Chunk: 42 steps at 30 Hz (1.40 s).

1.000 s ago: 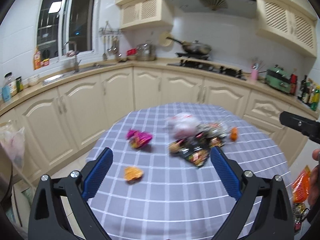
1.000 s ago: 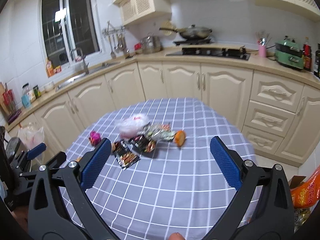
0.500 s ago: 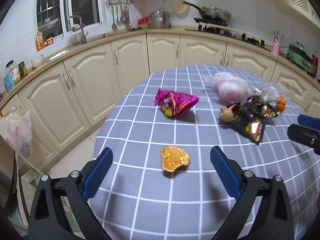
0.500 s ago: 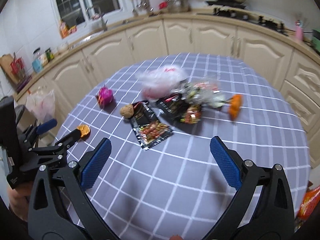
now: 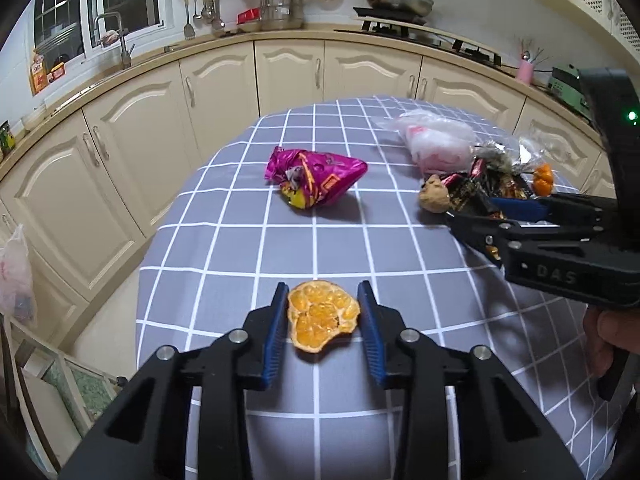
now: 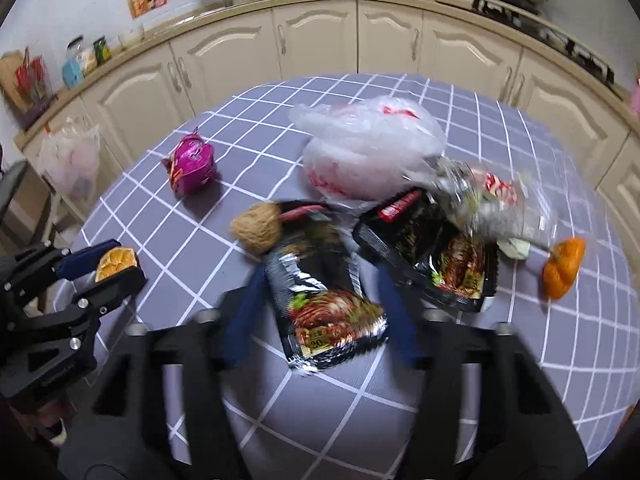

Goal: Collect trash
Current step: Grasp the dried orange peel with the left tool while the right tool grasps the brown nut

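Bare desk (image 5: 312,240) lies ahead of the left jaws up to the pink wrapper (image 5: 314,178). Ahead of the right jaws, a walnut (image 6: 256,228), foil packets (image 6: 432,256) and plastic bag (image 6: 372,144) crowd together.

Left gripper (image 5: 323,322): held low and level, fingers pointing forward. Jaws partly closed, blue pads (image 5: 273,336) standing close on either side of a slice, a narrow gap visible at each pad; contact not confirmed.

Right gripper (image 6: 320,312): angled down, jaws partly open, the blue fingers (image 6: 244,312) motion-blurred. The person's right hand (image 5: 604,336) grips its handle at the frame edge.
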Each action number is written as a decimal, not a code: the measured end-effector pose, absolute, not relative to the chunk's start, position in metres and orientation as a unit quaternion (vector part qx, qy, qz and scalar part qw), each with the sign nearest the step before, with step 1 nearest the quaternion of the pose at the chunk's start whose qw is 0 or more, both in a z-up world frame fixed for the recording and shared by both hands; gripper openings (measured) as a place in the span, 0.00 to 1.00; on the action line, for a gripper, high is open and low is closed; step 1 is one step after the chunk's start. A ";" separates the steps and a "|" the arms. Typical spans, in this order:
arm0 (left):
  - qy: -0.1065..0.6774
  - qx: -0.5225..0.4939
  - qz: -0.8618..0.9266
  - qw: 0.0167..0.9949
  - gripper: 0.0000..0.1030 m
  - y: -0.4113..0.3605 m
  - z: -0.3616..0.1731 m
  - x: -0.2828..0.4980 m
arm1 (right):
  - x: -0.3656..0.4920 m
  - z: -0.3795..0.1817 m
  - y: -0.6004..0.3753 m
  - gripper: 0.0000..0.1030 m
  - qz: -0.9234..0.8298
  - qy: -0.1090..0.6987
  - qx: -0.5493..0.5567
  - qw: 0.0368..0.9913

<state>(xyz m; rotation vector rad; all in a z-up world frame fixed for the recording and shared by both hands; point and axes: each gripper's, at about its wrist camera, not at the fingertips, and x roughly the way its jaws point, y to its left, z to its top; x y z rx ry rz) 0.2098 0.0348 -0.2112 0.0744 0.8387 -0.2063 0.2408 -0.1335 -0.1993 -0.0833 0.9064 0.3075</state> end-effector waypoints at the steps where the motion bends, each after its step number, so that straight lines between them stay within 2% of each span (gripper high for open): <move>1: 0.402 0.034 -0.102 0.909 0.33 0.035 -0.210 0.207 | 0.237 -0.198 -0.134 0.40 0.154 0.436 -0.041 0.886; 4: 0.395 0.027 -0.105 0.912 0.33 0.034 -0.207 0.202 | 0.221 -0.195 -0.139 0.38 0.163 0.435 -0.036 0.885; 6: 0.392 0.022 -0.108 0.913 0.33 0.034 -0.206 0.200 | 0.217 -0.194 -0.143 0.52 0.168 0.435 -0.022 0.884; 8: 0.390 0.019 -0.107 0.915 0.33 0.034 -0.205 0.197 | 0.214 -0.189 -0.144 0.57 0.169 0.424 -0.026 0.889; 16: 0.385 0.009 -0.101 0.917 0.33 0.040 -0.204 0.190 | 0.214 -0.174 -0.119 0.56 0.207 0.385 -0.050 0.898; 18: 0.385 0.009 -0.101 0.917 0.33 0.041 -0.204 0.191 | 0.221 -0.180 -0.109 0.45 0.205 0.391 -0.066 0.895; 19: 0.385 0.009 -0.101 0.917 0.33 0.041 -0.203 0.192 | 0.226 -0.185 -0.106 0.43 0.201 0.397 -0.071 0.892; 21: 0.384 0.008 -0.101 0.918 0.33 0.040 -0.203 0.191 | 0.234 -0.197 -0.103 0.24 0.197 0.416 -0.075 0.885; 32: 0.361 0.001 -0.101 0.927 0.33 0.040 -0.183 0.182 | 0.204 -0.156 -0.145 0.24 0.228 0.367 0.010 0.902; 42: 0.315 0.022 -0.154 0.936 0.33 -0.021 -0.142 0.160 | 0.154 -0.109 -0.225 0.24 0.198 0.312 0.066 0.927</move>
